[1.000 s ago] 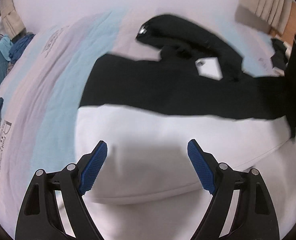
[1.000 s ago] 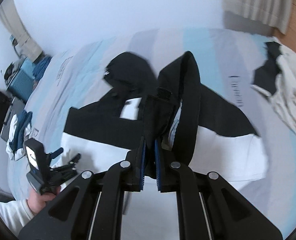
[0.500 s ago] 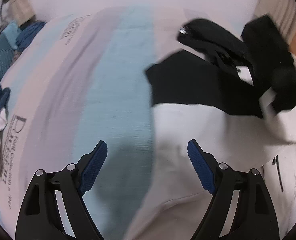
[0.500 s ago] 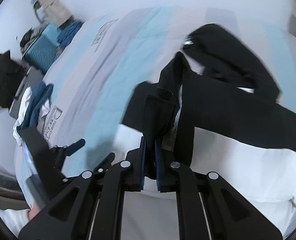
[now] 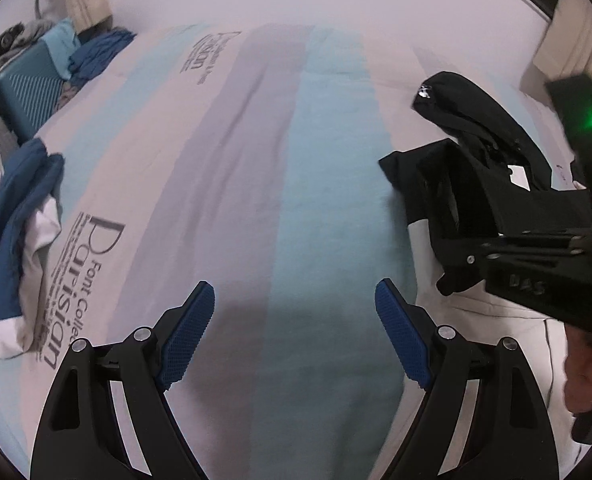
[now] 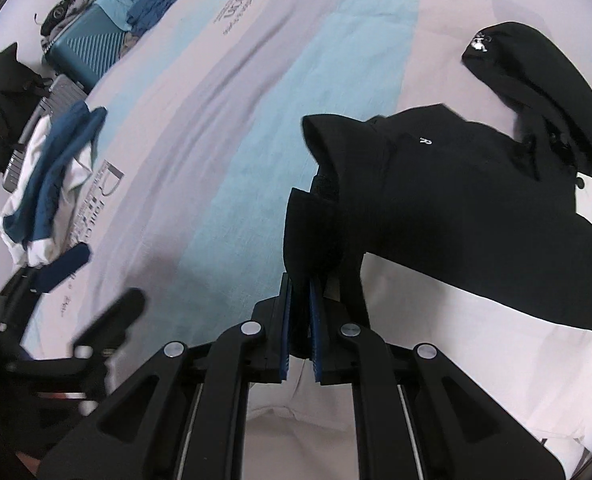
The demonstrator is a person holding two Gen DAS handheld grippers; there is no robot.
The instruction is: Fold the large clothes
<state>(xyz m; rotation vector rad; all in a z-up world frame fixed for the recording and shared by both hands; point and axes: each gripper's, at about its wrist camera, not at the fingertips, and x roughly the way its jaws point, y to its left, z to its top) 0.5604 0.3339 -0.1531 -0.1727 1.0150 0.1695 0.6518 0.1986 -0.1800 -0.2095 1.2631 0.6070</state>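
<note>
A black and white jacket (image 6: pixel 476 184) lies on the striped bed sheet (image 6: pixel 256 100). Its hood (image 6: pixel 536 68) points to the far right. My right gripper (image 6: pixel 300 300) is shut on the jacket's black sleeve cuff (image 6: pixel 316 224) and holds it folded over the jacket's left edge. In the left wrist view the jacket (image 5: pixel 468 184) is at the right, with the right gripper (image 5: pixel 452 268) over it. My left gripper (image 5: pixel 294 324) is open and empty above the bare sheet (image 5: pixel 276 160), left of the jacket.
A blue and white garment (image 5: pixel 12 240) lies crumpled at the sheet's left edge; it also shows in the right wrist view (image 6: pixel 52 184). A teal suitcase (image 6: pixel 88 52) with clothes on it and a black bag (image 6: pixel 4 104) stand beyond the bed's far left.
My right gripper has carried the sleeve cuff leftward across the jacket. My left gripper has swung left, off the white part of the jacket and over the bare sheet.
</note>
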